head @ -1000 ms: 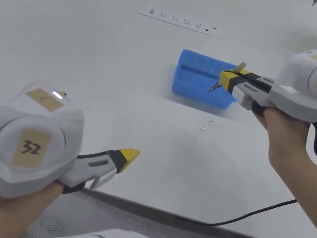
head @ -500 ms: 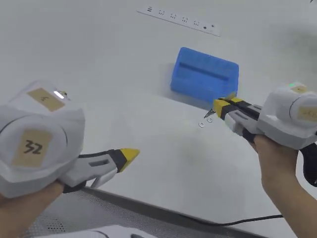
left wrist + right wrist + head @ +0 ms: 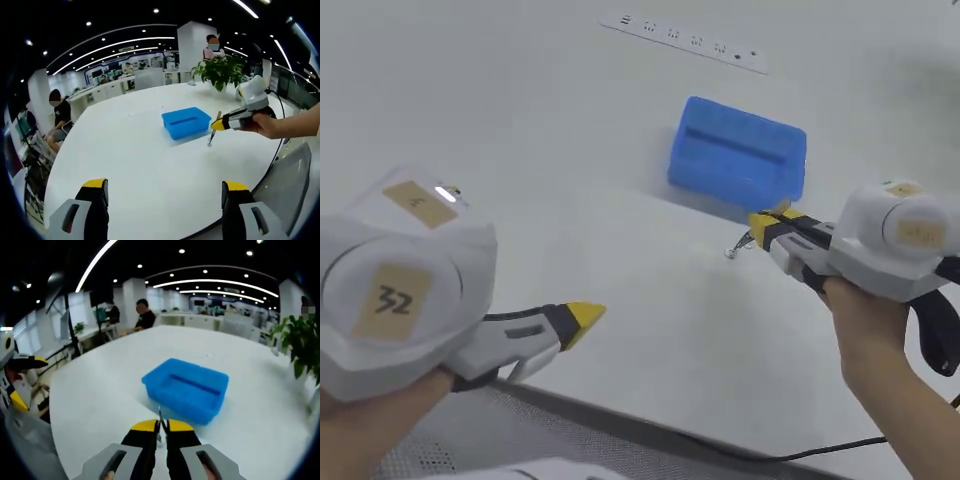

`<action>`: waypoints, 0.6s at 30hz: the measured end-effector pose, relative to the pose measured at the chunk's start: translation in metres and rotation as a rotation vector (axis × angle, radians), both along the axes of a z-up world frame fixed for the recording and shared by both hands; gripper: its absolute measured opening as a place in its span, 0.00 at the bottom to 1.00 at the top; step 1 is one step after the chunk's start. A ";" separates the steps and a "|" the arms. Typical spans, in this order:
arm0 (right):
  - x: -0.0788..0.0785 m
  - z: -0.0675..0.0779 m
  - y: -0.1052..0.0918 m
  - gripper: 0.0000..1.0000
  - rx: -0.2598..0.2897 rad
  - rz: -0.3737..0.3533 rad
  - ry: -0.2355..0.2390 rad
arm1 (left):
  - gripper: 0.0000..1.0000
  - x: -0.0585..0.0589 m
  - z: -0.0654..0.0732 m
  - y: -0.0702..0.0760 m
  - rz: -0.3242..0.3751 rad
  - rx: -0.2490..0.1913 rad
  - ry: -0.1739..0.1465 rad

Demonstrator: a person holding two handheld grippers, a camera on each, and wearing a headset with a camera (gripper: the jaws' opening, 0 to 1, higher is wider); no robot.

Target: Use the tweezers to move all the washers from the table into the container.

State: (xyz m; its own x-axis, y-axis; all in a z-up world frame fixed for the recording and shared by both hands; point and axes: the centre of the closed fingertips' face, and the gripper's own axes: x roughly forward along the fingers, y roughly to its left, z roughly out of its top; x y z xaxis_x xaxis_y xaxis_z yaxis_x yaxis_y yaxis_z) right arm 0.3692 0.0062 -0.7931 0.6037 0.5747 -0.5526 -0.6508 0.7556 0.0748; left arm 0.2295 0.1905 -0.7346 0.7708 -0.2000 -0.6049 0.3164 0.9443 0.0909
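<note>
Lowered tweezers (image 3: 745, 243) now near washer (image 3: 730, 253); left gripper (image 3: 578, 320) labelled 32.

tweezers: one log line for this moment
right gripper: shut on tweezers | tips: down at washer on table | container: near washer | left gripper: open, holding nothing

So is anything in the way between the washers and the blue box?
No, nothing visible. Just bare white table lies between the washer and the blue container behind it. The right gripper holds the tweezers with their tips right at the washer.
</note>
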 end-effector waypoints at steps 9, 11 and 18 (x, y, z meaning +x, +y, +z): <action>-0.004 -0.004 0.001 0.02 -0.001 0.013 -0.035 | 0.96 0.000 -0.002 0.000 -0.002 0.000 0.005; -0.005 -0.004 0.000 0.02 0.013 0.001 -0.026 | 0.96 0.001 -0.002 -0.001 -0.005 0.000 0.004; -0.006 -0.004 -0.004 0.01 -0.002 -0.002 -0.024 | 0.96 0.001 -0.004 -0.002 -0.010 -0.001 0.003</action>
State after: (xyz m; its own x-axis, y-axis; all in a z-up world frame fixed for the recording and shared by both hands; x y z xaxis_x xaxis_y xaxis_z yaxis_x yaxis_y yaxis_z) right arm 0.3637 0.0021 -0.7974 0.6176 0.5728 -0.5391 -0.6510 0.7568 0.0584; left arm 0.2304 0.1890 -0.7384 0.7666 -0.2083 -0.6073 0.3260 0.9412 0.0887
